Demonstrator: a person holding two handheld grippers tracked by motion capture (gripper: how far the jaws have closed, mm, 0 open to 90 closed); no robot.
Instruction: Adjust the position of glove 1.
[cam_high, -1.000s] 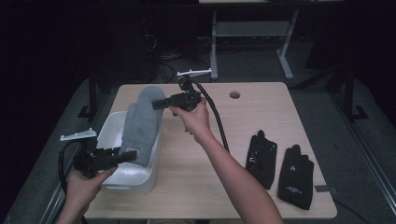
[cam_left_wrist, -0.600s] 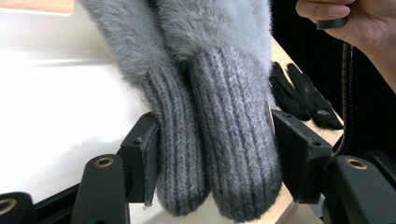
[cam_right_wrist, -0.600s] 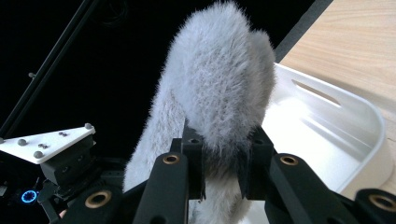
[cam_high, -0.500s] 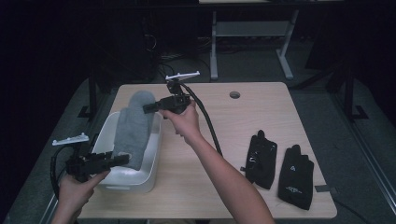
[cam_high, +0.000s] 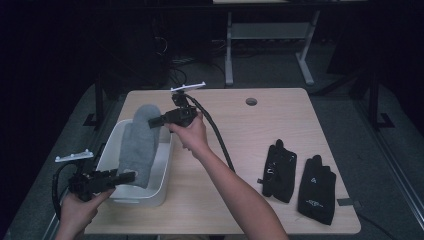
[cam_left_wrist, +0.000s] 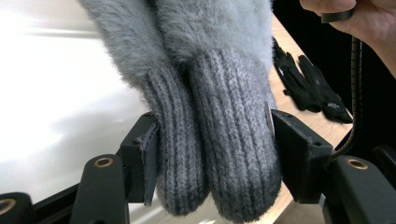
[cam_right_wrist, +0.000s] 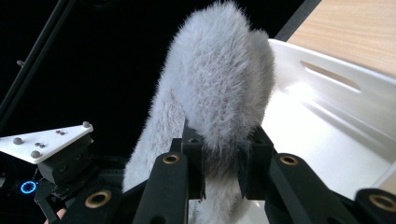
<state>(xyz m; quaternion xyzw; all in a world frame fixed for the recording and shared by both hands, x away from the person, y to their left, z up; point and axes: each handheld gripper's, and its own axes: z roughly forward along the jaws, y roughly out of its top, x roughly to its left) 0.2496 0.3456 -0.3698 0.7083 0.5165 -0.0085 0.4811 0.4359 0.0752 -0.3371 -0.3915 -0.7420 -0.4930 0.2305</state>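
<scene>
A pair of fuzzy grey mittens (cam_high: 137, 145) hangs stretched over a white bin (cam_high: 142, 196) at the table's left. My left gripper (cam_high: 125, 177) is shut on their two ribbed knit cuffs (cam_left_wrist: 219, 140), one pad pressing each side. My right gripper (cam_high: 152, 120) is shut on the fluffy far ends (cam_right_wrist: 219, 88) above the bin's back rim. In the right gripper view the bin's white wall (cam_right_wrist: 336, 88) lies to the right. The left gripper's grey plate (cam_right_wrist: 44, 142) shows low at the left there.
Two black gloves (cam_high: 277, 170) (cam_high: 316, 189) lie side by side on the wooden table (cam_high: 260, 130) at the right. A round hole (cam_high: 251, 101) sits near the far edge. The right gripper's cable (cam_high: 220, 145) trails across the table's middle.
Both grippers have moved left and down with the mittens held between them, which now hang lower over the bin. The grip of each is unchanged.
</scene>
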